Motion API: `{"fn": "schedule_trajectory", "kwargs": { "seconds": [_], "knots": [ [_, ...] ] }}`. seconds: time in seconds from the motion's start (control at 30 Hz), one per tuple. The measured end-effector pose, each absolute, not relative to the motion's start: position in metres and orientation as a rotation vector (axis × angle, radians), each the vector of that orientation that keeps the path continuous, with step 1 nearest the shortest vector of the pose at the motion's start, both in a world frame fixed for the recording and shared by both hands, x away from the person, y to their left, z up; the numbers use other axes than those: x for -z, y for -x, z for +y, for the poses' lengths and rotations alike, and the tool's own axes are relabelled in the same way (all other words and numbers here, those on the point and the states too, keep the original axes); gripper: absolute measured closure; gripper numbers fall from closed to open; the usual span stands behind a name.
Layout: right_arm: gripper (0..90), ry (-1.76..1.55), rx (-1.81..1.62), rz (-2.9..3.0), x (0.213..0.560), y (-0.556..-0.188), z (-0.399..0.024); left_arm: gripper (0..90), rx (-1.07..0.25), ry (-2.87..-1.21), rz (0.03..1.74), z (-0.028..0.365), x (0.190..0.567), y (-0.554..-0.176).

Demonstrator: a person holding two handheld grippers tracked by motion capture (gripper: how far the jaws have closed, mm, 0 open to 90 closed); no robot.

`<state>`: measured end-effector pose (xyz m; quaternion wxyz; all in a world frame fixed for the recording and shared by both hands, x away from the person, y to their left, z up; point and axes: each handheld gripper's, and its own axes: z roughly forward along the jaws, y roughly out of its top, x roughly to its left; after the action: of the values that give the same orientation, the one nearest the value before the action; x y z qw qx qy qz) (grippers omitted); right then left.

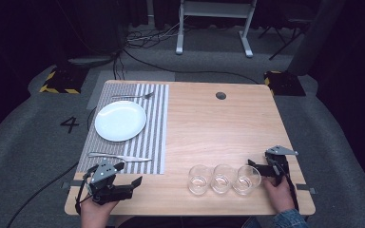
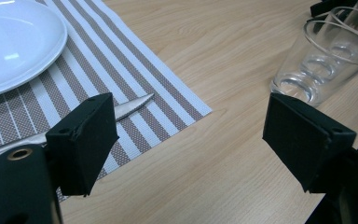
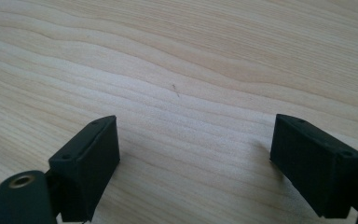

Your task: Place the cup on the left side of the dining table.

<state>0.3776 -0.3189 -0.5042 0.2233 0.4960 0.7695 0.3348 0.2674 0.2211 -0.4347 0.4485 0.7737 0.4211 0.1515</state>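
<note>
1. A striped placemat is laid on the left part of the wooden worktop; on it are seen a fork at the far end, a white plate in the middle and a table knife at the near end.
2. The left hand-held gripper is held at the near left corner, just beside the placemat's near edge; its jaws are seen spread wide with nothing between them, the knife's tip lying just beyond the left jaw in the left gripper view.
3. Three clear drinking glasses are lined up touching in a row near the front edge, right of centre.
4. The right hand-held gripper is held just right of the row, at the rightmost glass; its jaws are spread over bare wood, nothing being pinched.
</note>
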Motion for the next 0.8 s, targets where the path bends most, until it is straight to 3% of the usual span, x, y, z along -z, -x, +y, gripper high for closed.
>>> {"fn": "schedule_trajectory", "kwargs": {
  "seconds": [0.8],
  "knots": [
    [15.7, -1.37, -0.925, 2.125, 0.504, -0.377, -0.319, 17.7, -0.334, -2.016, 0.893, 0.184, 0.416, -0.277]
  ]
}}
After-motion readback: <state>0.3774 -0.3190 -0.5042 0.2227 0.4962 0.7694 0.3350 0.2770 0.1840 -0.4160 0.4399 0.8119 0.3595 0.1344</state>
